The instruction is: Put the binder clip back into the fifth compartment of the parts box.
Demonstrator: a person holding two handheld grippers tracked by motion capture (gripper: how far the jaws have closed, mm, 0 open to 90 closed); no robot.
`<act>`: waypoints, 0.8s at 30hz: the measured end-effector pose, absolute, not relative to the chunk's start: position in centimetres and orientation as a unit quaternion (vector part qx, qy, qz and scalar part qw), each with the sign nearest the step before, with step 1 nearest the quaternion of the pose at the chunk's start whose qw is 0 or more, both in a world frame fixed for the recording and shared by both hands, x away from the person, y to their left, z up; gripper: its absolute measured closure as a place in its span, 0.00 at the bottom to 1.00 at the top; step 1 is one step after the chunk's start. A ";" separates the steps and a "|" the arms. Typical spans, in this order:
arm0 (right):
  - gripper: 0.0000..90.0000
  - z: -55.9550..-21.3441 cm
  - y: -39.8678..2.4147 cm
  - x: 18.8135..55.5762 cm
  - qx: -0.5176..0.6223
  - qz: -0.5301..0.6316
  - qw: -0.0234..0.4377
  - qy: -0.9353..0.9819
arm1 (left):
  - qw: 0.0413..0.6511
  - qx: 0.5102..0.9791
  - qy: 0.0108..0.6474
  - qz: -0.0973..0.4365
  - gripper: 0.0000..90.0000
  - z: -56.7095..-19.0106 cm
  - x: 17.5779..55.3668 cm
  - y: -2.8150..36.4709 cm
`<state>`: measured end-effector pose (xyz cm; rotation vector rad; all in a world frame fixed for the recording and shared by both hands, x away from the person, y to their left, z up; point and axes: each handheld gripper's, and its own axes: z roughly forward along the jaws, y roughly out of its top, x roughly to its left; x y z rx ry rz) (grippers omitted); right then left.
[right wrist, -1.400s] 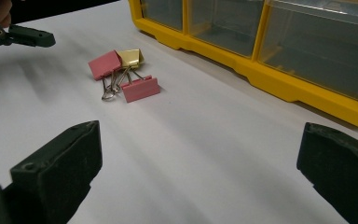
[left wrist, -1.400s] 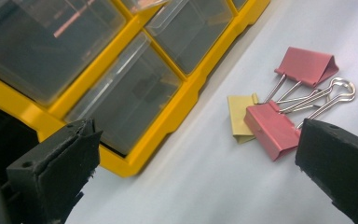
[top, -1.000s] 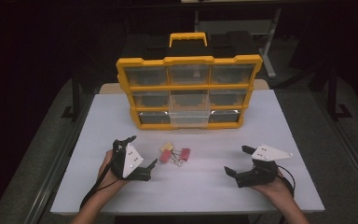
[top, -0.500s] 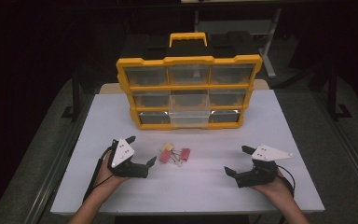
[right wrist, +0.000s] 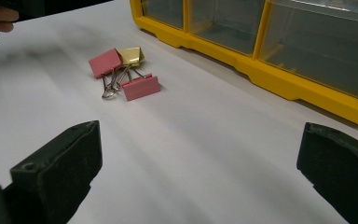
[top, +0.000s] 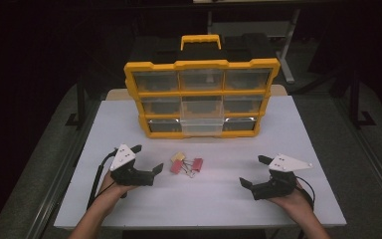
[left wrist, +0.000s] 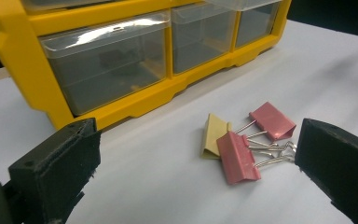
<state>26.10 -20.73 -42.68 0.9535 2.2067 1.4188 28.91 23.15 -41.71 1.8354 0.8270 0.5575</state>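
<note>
Forearms come in from the near edge of the white worktop (top: 328,149), each hand wrapped round a gripper; the left gripper (top: 146,159) rests low on the worktop, turned toward the middle, its fingers (left wrist: 56,172) spread wide and holding nothing; the right gripper (top: 255,172) sits well apart at the other side, also angled inward, fingers (right wrist: 60,163) wide open and empty. Between them, nearer the left one, lies a small cluster of binder clips (top: 186,164), two pink and one yellow, wire handles tangled; one left finger stands just beside those handles. Behind stands a yellow drawer organiser (top: 201,97); its clear drawers are too murky to show contents, and both gripper views cut off its upper rows.
</note>
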 end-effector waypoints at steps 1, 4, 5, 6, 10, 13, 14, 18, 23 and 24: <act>0.00 -42.7 -20.7 26.1 0.336 0.501 0.174 0.778 | 0.501 0.762 0.340 0.232 0.00 -41.7 28.9 23.2; 0.00 -42.7 -20.7 26.1 0.337 0.501 0.173 0.779 | 0.499 0.767 0.333 0.228 0.00 -41.8 28.7 23.6; 0.00 -42.7 -20.7 26.1 0.337 0.500 0.173 0.779 | 0.501 0.767 0.331 0.227 0.00 -41.9 28.6 23.7; 0.00 -42.7 -20.7 26.1 0.337 0.500 0.173 0.779 | 0.506 0.765 0.331 0.223 0.00 -41.9 28.4 23.7; 0.00 -42.7 -20.7 26.1 0.337 0.500 0.171 0.779 | 0.508 0.766 0.319 0.230 0.00 -41.9 27.9 24.1; 0.00 -42.7 -20.6 26.0 0.338 0.501 0.170 0.778 | 0.511 0.762 0.325 0.227 0.00 -42.0 27.5 24.5; 0.00 -42.7 -20.6 26.0 0.337 0.501 0.170 0.779 | 0.512 0.762 0.324 0.228 0.00 -42.0 27.3 24.7; 0.00 -42.8 -20.5 26.1 0.336 0.500 0.166 0.781 | 0.519 0.755 0.328 0.230 0.00 -42.1 26.7 25.2; 0.00 -42.8 -20.4 26.1 0.335 0.500 0.162 0.782 | 0.519 0.758 0.314 0.239 0.00 -42.2 26.2 25.8; 0.00 -42.8 -20.4 26.2 0.335 0.500 0.161 0.783 | 0.521 0.756 0.317 0.239 0.00 -42.3 26.1 25.8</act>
